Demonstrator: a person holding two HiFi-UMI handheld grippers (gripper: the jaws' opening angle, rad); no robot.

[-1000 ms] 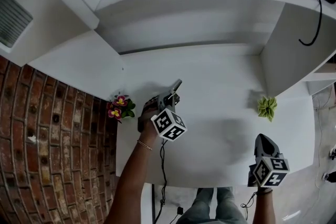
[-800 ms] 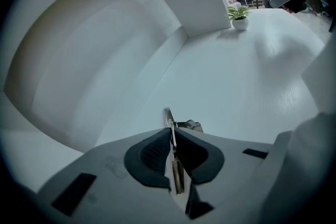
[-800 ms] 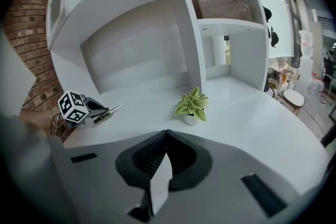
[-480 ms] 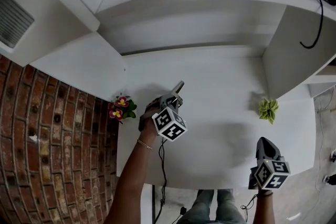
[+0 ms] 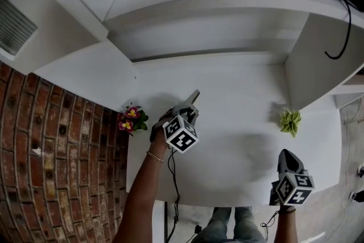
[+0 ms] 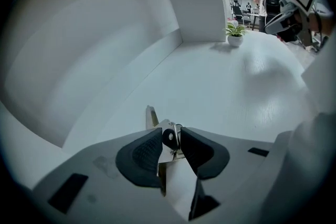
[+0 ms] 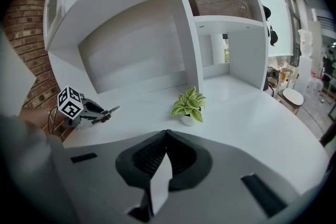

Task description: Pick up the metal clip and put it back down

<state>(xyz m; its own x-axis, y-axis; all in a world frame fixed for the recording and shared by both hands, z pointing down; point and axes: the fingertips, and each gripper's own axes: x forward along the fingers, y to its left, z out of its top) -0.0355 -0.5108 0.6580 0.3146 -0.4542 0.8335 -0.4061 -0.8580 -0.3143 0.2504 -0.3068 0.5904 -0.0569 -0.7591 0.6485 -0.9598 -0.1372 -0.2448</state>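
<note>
The metal clip [image 6: 164, 140] is pinched between the dark pads of my left gripper [image 6: 169, 143], and its silver tip [image 6: 151, 115] sticks out ahead of the jaws. In the head view the left gripper [image 5: 190, 103] hangs over the left part of the white desk [image 5: 239, 99], with the clip [image 5: 193, 97] pointing up and to the right. From the right gripper view the clip [image 7: 109, 110] juts out of the left gripper. My right gripper [image 7: 166, 136] is shut with nothing in it, low at the desk's front right edge [image 5: 285, 155].
A small green plant [image 5: 290, 120] stands at the desk's right, and a pot of red and yellow flowers [image 5: 131, 119] at its left edge. White shelf walls [image 5: 310, 60] close in the back and right. A brick wall [image 5: 62, 162] rises at the left.
The left gripper with the clip has barely shifted. The right gripper has stayed in place.
</note>
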